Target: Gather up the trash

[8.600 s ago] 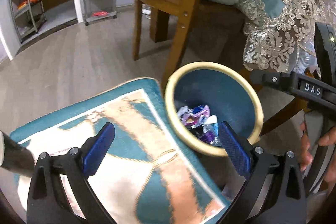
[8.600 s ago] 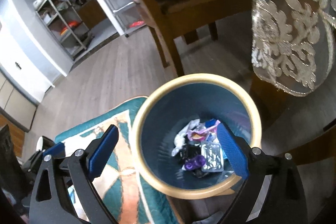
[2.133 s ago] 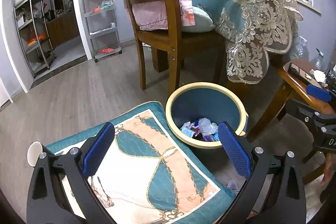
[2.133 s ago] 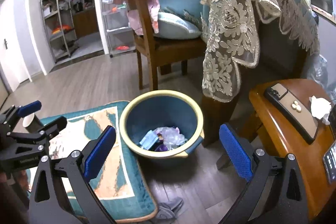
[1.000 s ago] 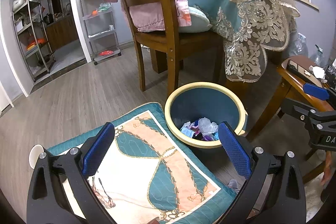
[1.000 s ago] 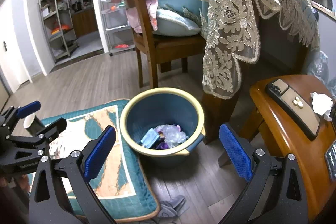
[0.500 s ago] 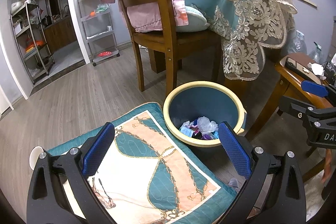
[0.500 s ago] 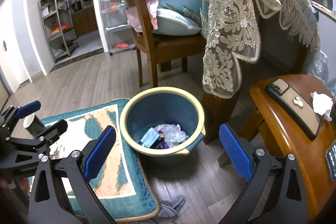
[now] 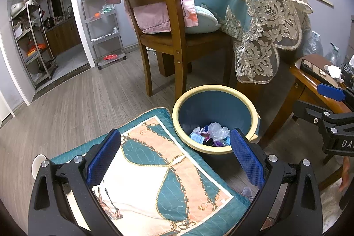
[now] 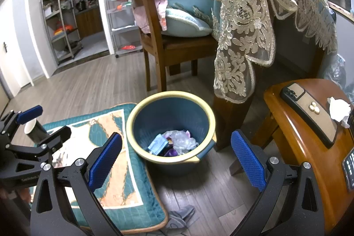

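A blue trash bin with a cream rim (image 9: 221, 90) (image 10: 137, 112) stands on the wood floor and holds crumpled wrappers and clear plastic (image 9: 215, 129) (image 10: 179, 138). My left gripper (image 9: 174, 155) is open and empty, above the cushion left of the bin. My right gripper (image 10: 176, 154) is open and empty, above and in front of the bin. A crumpled white tissue (image 10: 338, 111) lies on the wooden side table (image 10: 294, 136). A paper cup (image 10: 33, 128) stands by the cushion's far left.
A teal patterned cushion (image 9: 168, 169) (image 10: 124, 191) lies left of the bin. A wooden chair (image 9: 177, 37) and a lace-draped table (image 10: 243, 25) stand behind it. A phone (image 10: 309, 110) lies on the side table. A grey rag (image 10: 181, 216) lies on the floor.
Both grippers have lifted and drawn back from right over the bin, so the bin looks smaller and lower. Over the last second the views barely shift.
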Tool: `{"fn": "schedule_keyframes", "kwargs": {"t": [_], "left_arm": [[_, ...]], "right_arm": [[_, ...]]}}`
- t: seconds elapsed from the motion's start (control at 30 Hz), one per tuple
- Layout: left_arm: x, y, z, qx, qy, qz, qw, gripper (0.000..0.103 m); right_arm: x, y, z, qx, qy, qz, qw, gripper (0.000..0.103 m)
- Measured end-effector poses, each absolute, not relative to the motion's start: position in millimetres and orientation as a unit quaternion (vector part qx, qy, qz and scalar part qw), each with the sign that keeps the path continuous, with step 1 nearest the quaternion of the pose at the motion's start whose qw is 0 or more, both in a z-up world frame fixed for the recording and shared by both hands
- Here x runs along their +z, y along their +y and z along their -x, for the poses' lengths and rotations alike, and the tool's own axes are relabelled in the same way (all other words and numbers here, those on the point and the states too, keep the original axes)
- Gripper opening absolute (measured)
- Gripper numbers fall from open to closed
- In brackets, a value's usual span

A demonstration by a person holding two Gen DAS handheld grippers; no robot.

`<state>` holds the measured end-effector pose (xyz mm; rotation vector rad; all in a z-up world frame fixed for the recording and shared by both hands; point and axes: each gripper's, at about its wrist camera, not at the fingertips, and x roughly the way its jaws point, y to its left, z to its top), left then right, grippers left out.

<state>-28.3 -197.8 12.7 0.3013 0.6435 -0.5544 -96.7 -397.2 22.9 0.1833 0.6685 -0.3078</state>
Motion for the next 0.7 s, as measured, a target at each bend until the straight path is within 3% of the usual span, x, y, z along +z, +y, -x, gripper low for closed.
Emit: {"fn": "schedule_keyframes", "kwargs": {"t": [0.7], "left_arm": [[11.6,-197.7,28.8,-0.272,0.308,-0.149,0.899,0.097]], "right_arm": [[22.8,-397.2,96.6,-0.15,0.328,-0.088,0.929,0.098]]}}
